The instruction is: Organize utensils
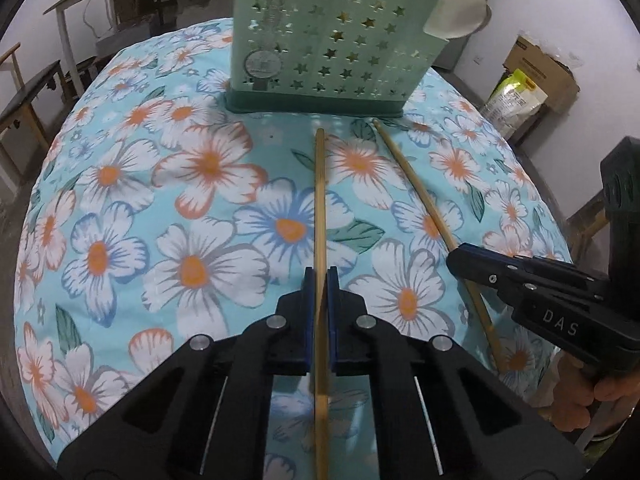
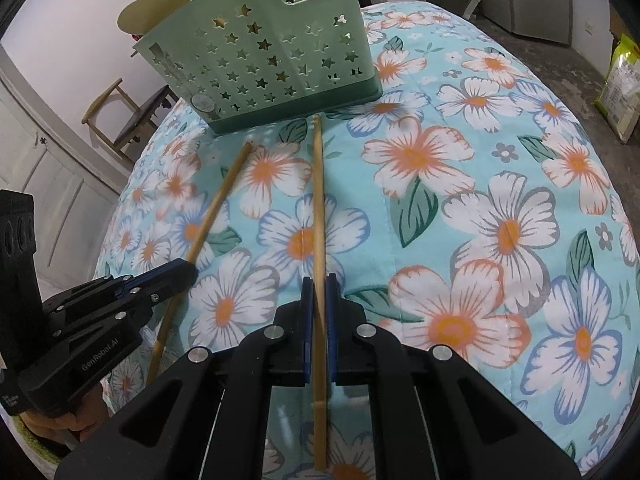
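Two bamboo chopsticks lie along the floral tablecloth, tips pointing at a green star-punched utensil holder at the far side. In the left wrist view my left gripper is shut on the left chopstick, which runs back between the jaws. To its right, my right gripper is clamped on the other chopstick. The right wrist view shows my right gripper shut on its chopstick, the left gripper on the second chopstick, and the holder beyond.
A pale spoon and wooden handles stick out of the holder. Off the table stand a cardboard box and a yellow-green bag to the right, a bench to the left. A person's hand holds the right gripper.
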A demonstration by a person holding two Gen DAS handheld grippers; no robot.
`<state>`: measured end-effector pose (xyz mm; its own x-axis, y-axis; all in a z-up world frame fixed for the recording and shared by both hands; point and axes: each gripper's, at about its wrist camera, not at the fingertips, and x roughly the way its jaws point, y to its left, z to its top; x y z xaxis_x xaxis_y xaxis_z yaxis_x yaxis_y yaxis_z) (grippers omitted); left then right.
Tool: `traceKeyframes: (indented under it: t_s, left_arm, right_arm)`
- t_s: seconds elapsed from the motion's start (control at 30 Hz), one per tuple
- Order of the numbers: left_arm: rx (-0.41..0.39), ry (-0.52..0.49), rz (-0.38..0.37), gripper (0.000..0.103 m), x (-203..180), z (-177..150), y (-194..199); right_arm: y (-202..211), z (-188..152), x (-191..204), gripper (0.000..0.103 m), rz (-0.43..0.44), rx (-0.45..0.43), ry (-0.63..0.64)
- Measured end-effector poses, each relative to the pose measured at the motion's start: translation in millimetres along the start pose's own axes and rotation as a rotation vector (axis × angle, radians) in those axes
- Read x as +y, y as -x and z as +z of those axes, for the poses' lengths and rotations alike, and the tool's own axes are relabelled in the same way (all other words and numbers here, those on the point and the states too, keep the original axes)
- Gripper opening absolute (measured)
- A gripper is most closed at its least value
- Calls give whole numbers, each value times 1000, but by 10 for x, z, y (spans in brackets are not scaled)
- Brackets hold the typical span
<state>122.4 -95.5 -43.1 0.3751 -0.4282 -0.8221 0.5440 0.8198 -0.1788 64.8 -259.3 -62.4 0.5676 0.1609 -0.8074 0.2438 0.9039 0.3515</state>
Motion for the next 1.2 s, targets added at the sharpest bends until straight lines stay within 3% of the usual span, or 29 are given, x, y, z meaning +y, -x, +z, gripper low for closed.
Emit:
traceKeyframes:
  t_s: [0.5,0.73,0.8,1.03,1.2]
  left_arm:
    - [-3,170,126,4,420,-231,341]
    - [-9,213,129,6,523,-253,342]
    - [-23,216,127,19,539,-237,366]
    - [-38,233,112,45,599,-185,310]
    - [-55,266,59,83,630,-191,246]
  right_arm:
    - [85,-49,-35,6,41,27,-5]
    - [84,-65,-6,8,50,65,3]
    - [72,-53,17,16,53,71,9]
    - [10,-20,123,44,96,73,22]
    - [-16,-11,199,63,116,73,42]
